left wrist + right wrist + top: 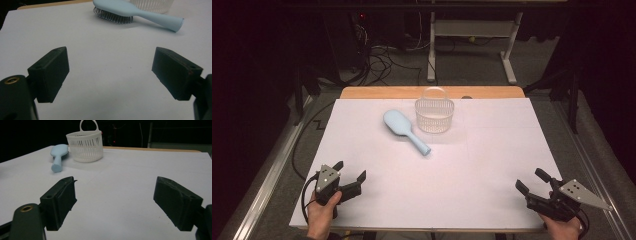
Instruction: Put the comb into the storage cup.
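Note:
A light blue hairbrush [404,130] lies bristles down on the white table cover, its handle pointing toward the near right. Just right of its head stands a white slatted basket [434,115] with a loop handle. In the left gripper view the hairbrush [132,13] sits far ahead, the basket [152,5] behind it. The right gripper view shows the hairbrush [58,155] left of the basket [86,145]. My left gripper [351,171] rests open at the near left corner. My right gripper [532,181] is open at the near right corner. Both hold nothing.
The white cover [492,150] spreads over a wooden table whose far edge [377,92] shows bare. Beyond it are a desk frame [472,30] and cables [382,60] on the floor. Metal rails [262,185] run along both sides.

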The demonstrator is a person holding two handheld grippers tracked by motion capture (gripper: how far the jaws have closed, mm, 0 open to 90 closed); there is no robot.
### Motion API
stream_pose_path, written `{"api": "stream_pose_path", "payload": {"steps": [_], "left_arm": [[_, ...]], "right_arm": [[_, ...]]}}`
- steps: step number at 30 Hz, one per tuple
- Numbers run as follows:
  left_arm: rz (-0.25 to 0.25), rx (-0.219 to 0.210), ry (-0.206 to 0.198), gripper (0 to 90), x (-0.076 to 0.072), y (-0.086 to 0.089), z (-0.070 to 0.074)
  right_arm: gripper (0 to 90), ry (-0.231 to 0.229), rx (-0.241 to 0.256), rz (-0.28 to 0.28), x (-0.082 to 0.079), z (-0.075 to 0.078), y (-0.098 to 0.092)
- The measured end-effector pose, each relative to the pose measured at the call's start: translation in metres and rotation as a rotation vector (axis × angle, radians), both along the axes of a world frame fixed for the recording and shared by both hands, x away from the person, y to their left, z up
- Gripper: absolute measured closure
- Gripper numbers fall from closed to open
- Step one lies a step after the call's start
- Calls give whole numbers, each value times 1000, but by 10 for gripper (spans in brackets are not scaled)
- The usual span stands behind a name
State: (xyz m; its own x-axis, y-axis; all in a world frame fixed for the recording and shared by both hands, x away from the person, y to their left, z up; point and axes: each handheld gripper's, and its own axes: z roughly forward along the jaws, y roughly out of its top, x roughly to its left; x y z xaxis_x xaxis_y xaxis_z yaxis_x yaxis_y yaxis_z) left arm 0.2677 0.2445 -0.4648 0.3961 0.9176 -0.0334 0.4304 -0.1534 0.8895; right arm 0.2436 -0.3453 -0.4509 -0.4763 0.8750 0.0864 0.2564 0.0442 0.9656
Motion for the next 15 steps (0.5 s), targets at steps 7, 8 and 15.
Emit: {"api": "stream_pose_path", "payload": {"steps": [7, 8, 15], "left_arm": [[1, -7, -4, 151, -2, 1, 1], [-1, -8, -5, 151, -2, 1, 1], [-18, -7, -11, 123, -2, -2, 2]], "right_arm": [[187, -4, -3, 0, 0, 1, 1], [187, -5, -5, 1, -1, 1, 1], [187, -3, -4, -1, 0, 0, 0]]}}
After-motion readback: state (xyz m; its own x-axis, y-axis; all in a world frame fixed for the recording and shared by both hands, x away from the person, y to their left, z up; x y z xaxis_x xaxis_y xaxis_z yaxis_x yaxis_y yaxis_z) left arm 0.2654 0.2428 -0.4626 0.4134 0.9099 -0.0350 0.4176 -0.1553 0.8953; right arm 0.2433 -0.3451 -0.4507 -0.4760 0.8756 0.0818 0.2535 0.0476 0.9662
